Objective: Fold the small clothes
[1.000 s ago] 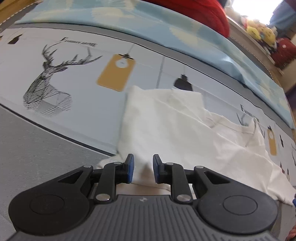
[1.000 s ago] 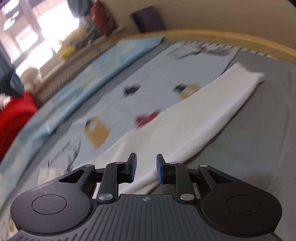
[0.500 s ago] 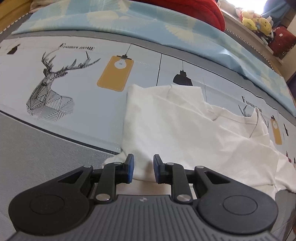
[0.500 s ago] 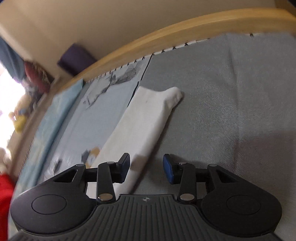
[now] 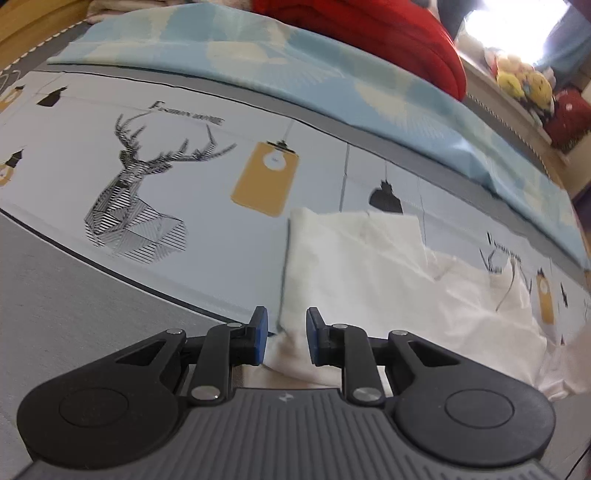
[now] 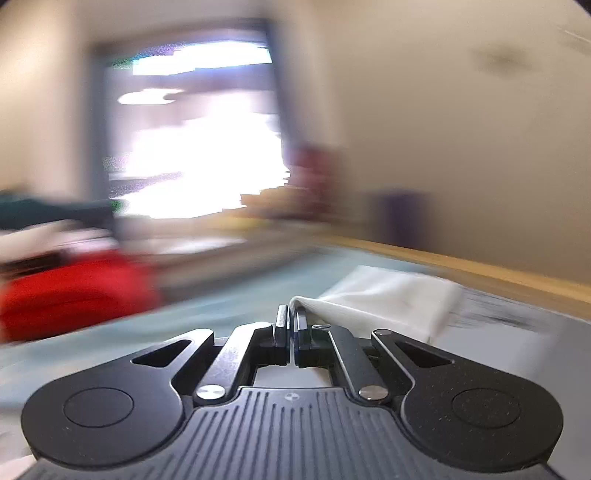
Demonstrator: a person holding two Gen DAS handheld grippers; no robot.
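A small white garment (image 5: 388, 280) lies partly folded and wrinkled on the patterned bed sheet. My left gripper (image 5: 283, 334) is open, its blue-padded fingers either side of the garment's near left edge, low over the cloth. In the right wrist view, my right gripper (image 6: 291, 326) is shut on a fold of the white garment (image 6: 388, 299), which trails off to the right. That view is heavily blurred.
The sheet (image 5: 155, 192) has deer and lamp prints, with a grey blanket (image 5: 55, 317) at the near left. A light blue quilt (image 5: 295, 62) and a red cushion (image 5: 369, 33) lie behind. Plush toys (image 5: 524, 79) sit at the far right. A wooden bed frame (image 6: 480, 269) runs along the wall.
My right gripper has closed on the white garment and swung up toward the window, blurring its view. My left gripper has moved slightly to the garment's left edge and stays open.
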